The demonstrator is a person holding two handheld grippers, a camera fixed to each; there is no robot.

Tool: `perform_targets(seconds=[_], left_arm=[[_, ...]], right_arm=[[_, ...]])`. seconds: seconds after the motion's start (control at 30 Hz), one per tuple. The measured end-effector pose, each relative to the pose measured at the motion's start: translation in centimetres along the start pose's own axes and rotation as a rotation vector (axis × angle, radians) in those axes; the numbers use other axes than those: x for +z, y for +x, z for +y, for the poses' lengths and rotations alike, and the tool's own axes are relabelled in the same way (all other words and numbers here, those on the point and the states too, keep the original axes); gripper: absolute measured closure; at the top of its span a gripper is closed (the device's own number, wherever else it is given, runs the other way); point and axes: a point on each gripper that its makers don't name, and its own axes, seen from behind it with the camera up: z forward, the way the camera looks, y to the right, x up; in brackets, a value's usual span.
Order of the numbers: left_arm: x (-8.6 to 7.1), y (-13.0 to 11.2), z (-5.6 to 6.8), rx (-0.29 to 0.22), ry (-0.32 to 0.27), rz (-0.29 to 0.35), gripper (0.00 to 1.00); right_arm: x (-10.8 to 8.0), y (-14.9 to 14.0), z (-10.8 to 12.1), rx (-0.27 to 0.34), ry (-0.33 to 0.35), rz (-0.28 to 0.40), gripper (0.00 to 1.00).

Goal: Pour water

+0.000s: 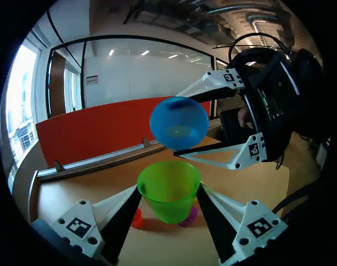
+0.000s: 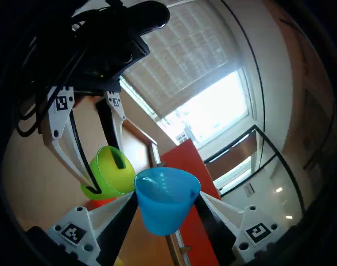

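Observation:
A green cup stands upright over the wooden table, and my left gripper is shut on its sides. Just above it hangs a blue cup, tipped over so its mouth faces me and the green cup. My right gripper is shut on the blue cup from the right, with a hand behind it. In the right gripper view the blue cup sits between my right gripper's fingers, its rim close to the green cup held by the left gripper. I cannot tell whether water is flowing.
A small red thing and a small purple thing lie on the table under the green cup. A red partition runs along the table's far edge. Bright windows are beyond it.

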Motion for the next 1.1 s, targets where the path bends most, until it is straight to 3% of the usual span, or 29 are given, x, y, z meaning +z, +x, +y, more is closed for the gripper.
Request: perform_targets(seconds=[1.1], left_arm=[[0.46, 0.26, 0.16, -0.005, -0.006, 0.006, 0.14]], right_arm=[[0.66, 0.38, 0.18, -0.134, 0.025, -0.007, 0.11]])
